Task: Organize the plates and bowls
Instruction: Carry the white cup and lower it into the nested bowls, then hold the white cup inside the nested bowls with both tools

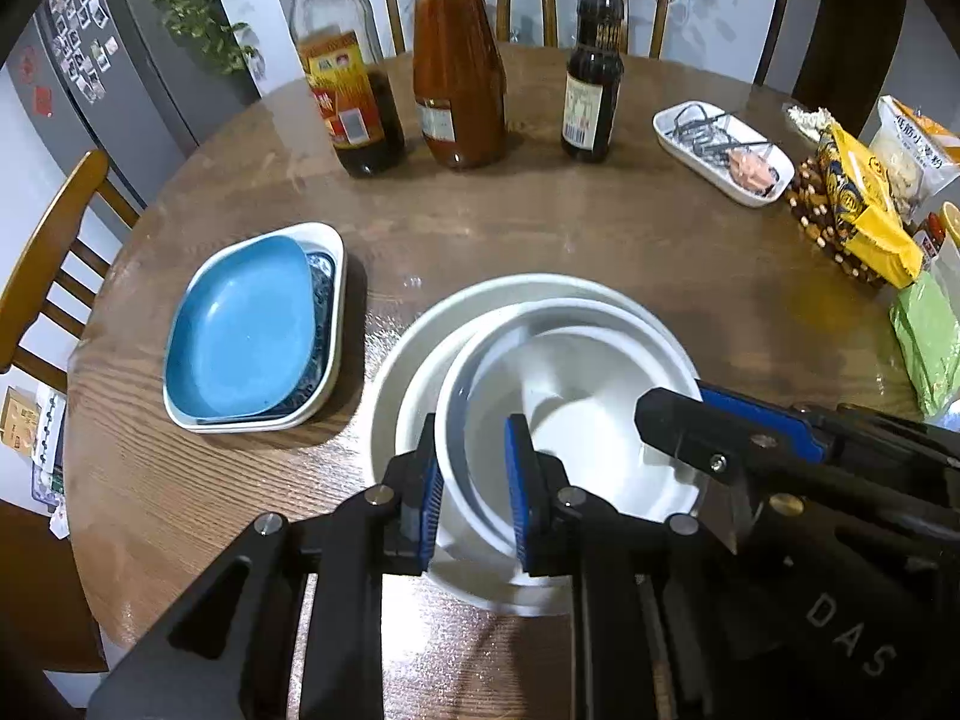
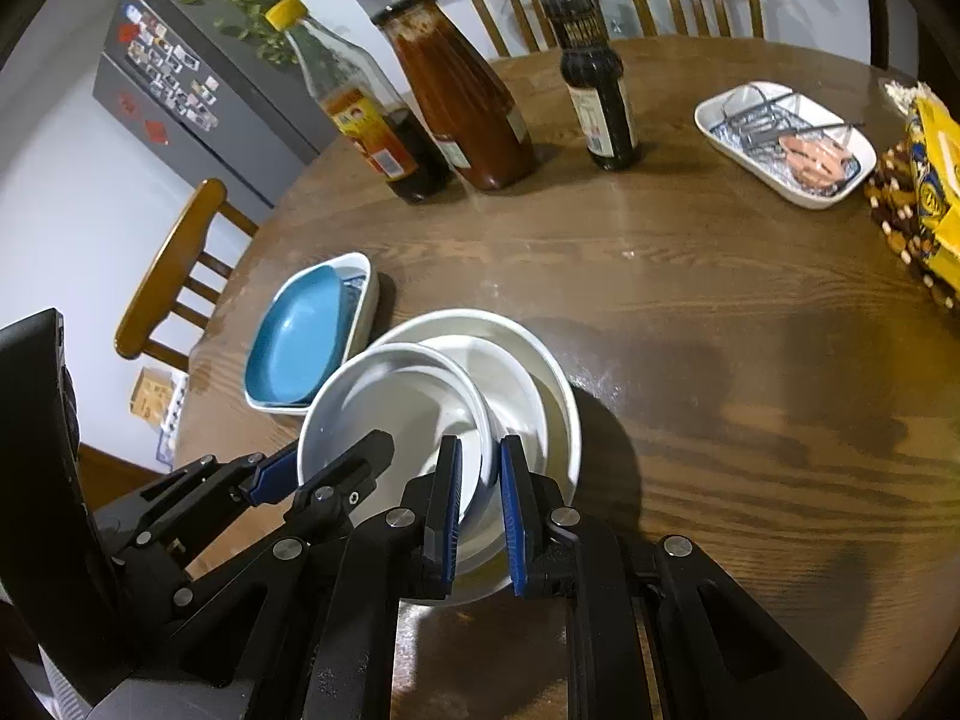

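Observation:
I hold a small white bowl with both grippers. My left gripper is shut on its near left rim, and its blue pads clamp the wall. My right gripper is shut on the opposite rim. Each one shows in the other's view: the right gripper and the left gripper. The bowl is tilted and sits low inside two nested larger white bowls on the round wooden table. To the left, a blue plate lies in a white square dish.
Three bottles stand at the back of the table. A white oblong dish with metal clips and a pink item is at the back right. Snack bags crowd the right edge. Wooden chairs ring the table, and a grey fridge is at the left.

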`<state>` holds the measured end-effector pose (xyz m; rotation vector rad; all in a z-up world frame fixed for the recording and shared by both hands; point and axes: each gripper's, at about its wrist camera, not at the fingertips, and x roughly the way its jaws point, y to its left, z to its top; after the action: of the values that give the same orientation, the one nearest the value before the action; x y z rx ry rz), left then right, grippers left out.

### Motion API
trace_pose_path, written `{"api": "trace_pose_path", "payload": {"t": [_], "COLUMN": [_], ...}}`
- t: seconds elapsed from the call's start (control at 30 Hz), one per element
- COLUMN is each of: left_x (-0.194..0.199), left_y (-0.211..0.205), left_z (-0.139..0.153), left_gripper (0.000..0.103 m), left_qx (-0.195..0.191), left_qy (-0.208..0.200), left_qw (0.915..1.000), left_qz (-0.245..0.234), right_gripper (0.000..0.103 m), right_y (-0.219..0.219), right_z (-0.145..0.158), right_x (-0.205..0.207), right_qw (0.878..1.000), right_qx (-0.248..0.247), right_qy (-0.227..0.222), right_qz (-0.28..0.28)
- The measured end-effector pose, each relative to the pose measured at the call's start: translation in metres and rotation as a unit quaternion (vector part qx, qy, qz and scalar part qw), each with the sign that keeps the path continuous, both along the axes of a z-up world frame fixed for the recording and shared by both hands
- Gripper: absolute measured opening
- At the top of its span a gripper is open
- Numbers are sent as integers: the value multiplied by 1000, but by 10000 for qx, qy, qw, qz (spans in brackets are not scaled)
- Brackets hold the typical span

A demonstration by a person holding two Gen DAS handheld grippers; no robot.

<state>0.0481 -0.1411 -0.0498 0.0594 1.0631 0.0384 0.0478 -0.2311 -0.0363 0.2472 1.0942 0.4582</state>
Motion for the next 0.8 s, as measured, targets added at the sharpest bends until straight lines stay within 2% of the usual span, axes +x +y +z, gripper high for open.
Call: {"api": "trace_pose_path", "payload": {"t": [0.33, 0.8], "left_x": [5, 2], "left_y": [6, 7], "left_z": [-13, -16], "left_gripper": [18, 19], "left_qx": [-52, 15], "left_qy": [177, 125], "left_qw": [9998, 9999], "left_qz": [23, -107], "right_gripper": [16, 16], "right_y": [8, 15], "right_z": [-9, -8], "right_x": [4, -2], "right_qw": [9999, 9995], "right_qx": [-130, -311], "right_qy": [62, -59], "right_qz": [47, -7]}}
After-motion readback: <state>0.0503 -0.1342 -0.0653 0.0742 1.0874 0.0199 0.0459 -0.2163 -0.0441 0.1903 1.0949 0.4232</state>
